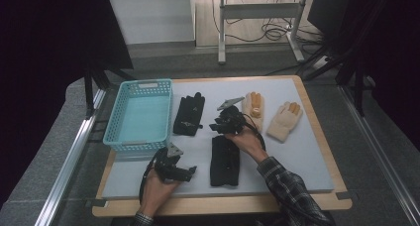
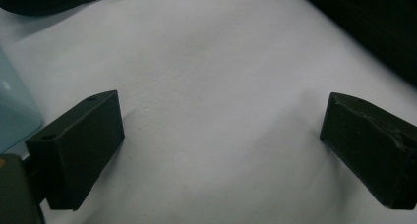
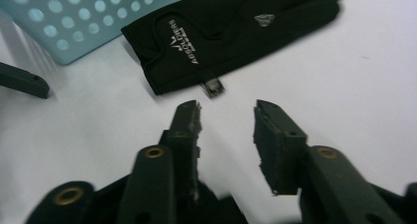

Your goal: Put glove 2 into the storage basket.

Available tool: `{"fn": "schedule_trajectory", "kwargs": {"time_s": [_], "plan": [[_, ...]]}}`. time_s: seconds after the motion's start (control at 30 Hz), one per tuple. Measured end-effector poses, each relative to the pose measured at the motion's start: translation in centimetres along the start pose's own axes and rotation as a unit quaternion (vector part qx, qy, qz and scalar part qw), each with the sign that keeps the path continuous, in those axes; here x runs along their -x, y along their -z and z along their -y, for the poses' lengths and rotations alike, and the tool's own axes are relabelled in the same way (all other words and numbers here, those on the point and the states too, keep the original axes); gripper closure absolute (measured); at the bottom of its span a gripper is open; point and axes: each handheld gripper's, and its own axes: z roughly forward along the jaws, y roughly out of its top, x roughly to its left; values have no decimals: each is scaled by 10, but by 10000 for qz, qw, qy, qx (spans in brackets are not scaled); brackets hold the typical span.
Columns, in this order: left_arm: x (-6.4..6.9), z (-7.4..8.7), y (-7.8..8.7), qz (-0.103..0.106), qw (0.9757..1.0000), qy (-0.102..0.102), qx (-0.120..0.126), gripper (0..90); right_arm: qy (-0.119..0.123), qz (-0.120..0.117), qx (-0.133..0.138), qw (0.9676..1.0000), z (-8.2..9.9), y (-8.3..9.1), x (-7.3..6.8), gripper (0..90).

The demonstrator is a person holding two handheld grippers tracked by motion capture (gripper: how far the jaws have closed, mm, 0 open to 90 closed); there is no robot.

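Two black gloves lie on the white mat [image 1: 307,156]: one [image 1: 189,115] beside the basket, the other [image 1: 224,161] nearer the front. My right gripper [image 1: 215,127] hovers between them with its jaws partly apart and nothing between them. In the right gripper view the far black glove [image 3: 236,32] lies just beyond the right gripper [image 3: 226,108]. My left gripper [image 1: 190,172] rests low at the front left, open and empty, left of the near glove. In the left gripper view the left gripper [image 2: 221,111] frames bare mat, with the near glove [image 2: 373,32] at the upper right.
A light blue perforated basket [image 1: 113,118] stands empty at the left of the table, and its wall [image 3: 74,22] is close to the far black glove. Two beige knit gloves [image 1: 254,107] [image 1: 285,119] lie at the back right. The wooden table edge [image 1: 223,203] runs along the front.
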Motion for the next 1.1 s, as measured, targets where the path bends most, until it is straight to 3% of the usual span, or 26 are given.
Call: {"fn": "schedule_trajectory", "kwargs": {"time_s": [0.1, 0.33, 0.43, 0.47, 0.5, 0.67, 0.83, 0.87, 0.93, 0.97, 1.0, 1.1], "plan": [[0, 0, 0, -1, 10000, 11, 13, 32, 96, -90, -167, 9998, -10, -23, -1, 680], [0, 0, 0, -5, 10000, 25, 29, 33, 84, -268, -348, 9990, -18, -57, 1, 632], [0, 0, 0, -4, 10000, 27, 27, 33, 140, -237, -487, 9984, -19, -70, 0, 634], [0, 0, 0, -5, 10000, 27, 28, 33, 179, -191, -429, 9987, -19, -72, 0, 670], [0, 0, 0, -2, 10000, 29, 28, 33, 231, -146, -451, 9986, -21, -73, 0, 763], [0, 0, 0, -4, 10000, 41, 28, 33, 239, -172, -577, 9979, -22, -71, -4, 776], [0, 0, 0, -9, 10000, 9, 8, 33, 277, -365, -468, 9979, -18, -48, -15, 775], [0, 0, 0, -5, 10000, 18, 16, 34, 334, -549, -463, 9969, -14, -36, -22, 767], [0, 0, 0, -3, 10000, 20, 15, 34, 312, -644, -486, 9963, -14, -33, -23, 760], [0, 0, 0, -4, 10000, 33, 14, 34, 289, -697, -465, 9961, -14, -30, -23, 715], [0, 0, 0, -6, 10000, 33, 16, 34, 278, -587, -326, 9974, -15, -28, -21, 636], [0, 0, 0, -7, 10000, 25, 9, 34, 139, -382, -177, 9990, -24, -35, -10, 596]]}}
